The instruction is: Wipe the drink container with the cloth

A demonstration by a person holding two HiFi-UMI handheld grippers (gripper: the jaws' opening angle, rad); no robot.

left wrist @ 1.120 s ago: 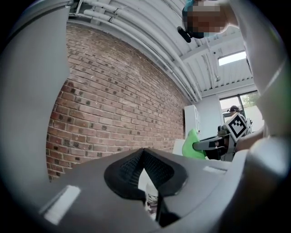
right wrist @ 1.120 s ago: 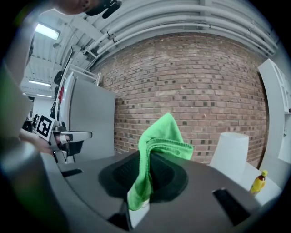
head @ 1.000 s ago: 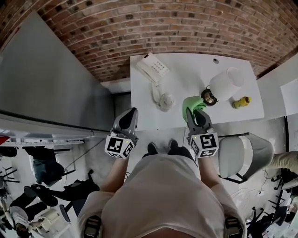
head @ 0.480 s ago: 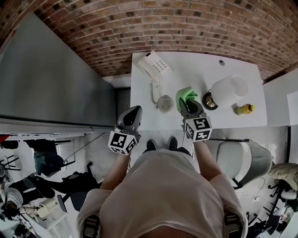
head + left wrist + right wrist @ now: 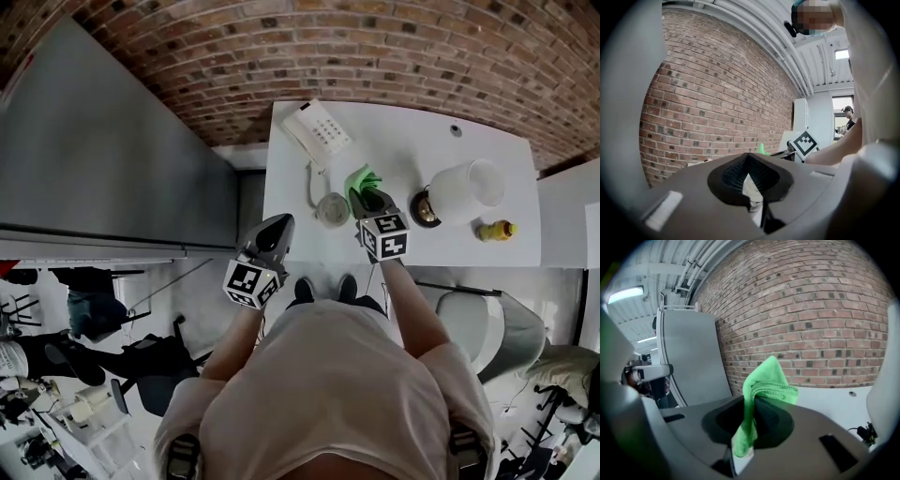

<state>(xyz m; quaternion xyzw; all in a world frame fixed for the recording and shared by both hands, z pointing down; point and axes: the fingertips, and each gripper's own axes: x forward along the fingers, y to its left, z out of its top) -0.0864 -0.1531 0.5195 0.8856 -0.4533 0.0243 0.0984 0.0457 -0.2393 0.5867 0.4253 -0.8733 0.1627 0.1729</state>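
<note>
Right gripper view shows my right gripper [image 5: 751, 418] clamped on the green cloth [image 5: 767, 380], which bunches up above the jaws. My left gripper [image 5: 749, 183] is closed on nothing, by the white table's [image 5: 412, 131] near corner. The white drink container [image 5: 466, 190] stands apart to my right, not touched by the cloth; I judge the wiping not yet begun.

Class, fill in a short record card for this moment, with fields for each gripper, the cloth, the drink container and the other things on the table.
Left gripper: jaws together, holding nothing
Right gripper: shut on the bright green cloth
Container: white plastic drink container on the white table, to the right of the cloth and apart from it
Other things: white telephone, small yellow bottle
Wiping: not yet begun
</note>
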